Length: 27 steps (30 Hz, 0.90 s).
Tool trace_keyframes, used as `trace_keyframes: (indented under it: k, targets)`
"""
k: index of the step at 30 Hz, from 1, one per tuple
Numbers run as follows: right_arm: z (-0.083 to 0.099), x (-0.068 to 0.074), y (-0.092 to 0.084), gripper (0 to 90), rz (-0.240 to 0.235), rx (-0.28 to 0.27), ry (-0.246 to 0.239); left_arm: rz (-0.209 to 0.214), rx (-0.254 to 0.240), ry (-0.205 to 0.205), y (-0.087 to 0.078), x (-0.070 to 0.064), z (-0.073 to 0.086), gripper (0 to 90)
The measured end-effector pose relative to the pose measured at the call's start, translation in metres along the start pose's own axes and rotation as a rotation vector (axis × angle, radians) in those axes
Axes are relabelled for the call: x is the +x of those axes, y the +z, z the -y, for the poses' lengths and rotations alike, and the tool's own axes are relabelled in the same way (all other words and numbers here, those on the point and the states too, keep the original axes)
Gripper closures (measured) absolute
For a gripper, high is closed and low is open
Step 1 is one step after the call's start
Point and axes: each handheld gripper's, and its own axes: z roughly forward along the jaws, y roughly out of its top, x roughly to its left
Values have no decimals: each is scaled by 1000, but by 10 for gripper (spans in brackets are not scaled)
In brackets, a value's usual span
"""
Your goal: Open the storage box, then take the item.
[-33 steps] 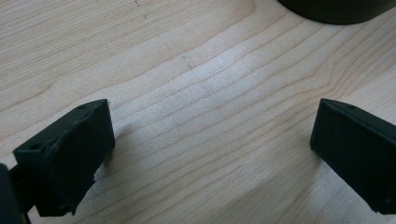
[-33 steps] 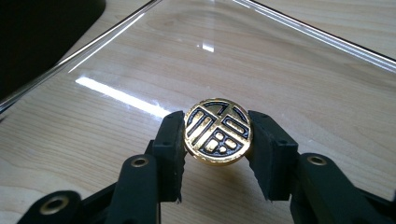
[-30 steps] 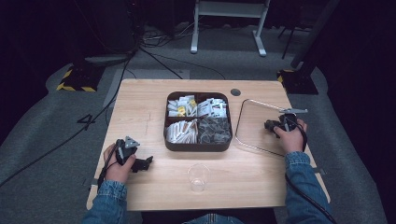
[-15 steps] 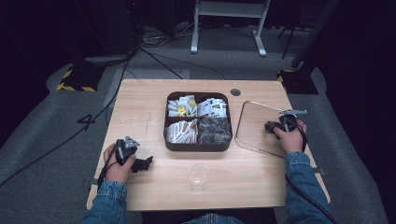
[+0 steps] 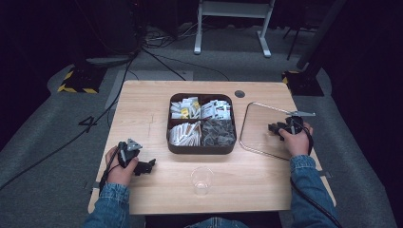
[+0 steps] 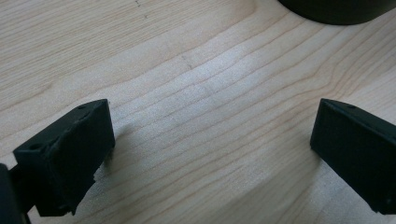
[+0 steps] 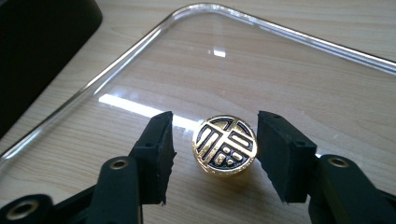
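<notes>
A clear square lid (image 5: 260, 130) lies flat on the table to the right of the box, with a gold and black round knob (image 7: 225, 144) at its middle. My right gripper (image 5: 274, 127) straddles that knob. Its jaws have just been opening, and in the right gripper view (image 7: 217, 140) the pads stand clear of the knob on both sides. My left gripper (image 5: 148, 166) rests at the table's front left. Seen in its own view (image 6: 210, 140), it is open over bare wood with nothing between its jaws.
A dark square box (image 5: 201, 148) with four compartments of packets and sachets sits mid-table; its edge (image 6: 336, 9) shows beyond the left jaws. A clear plastic cup (image 5: 201, 180) stands near the front edge. A round grommet (image 5: 239, 93) is set in the tabletop behind the box.
Both hands keep their places. The lid's glare shifts between frames, and it lies flat on the table now.
</notes>
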Motion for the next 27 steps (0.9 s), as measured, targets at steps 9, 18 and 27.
trace_keyframes:
  k: [9,18,27]
  targets:
    - [-5,2,-22,436,-5,-76,29,-1,1,3,0,0,0,1]
    - [-21,23,-37,426,-35,-158,12,-3,0,-1,0,0,0,2]
    - [-40,49,-49,423,-83,-208,-31,-6,0,-5,0,-1,0,2]
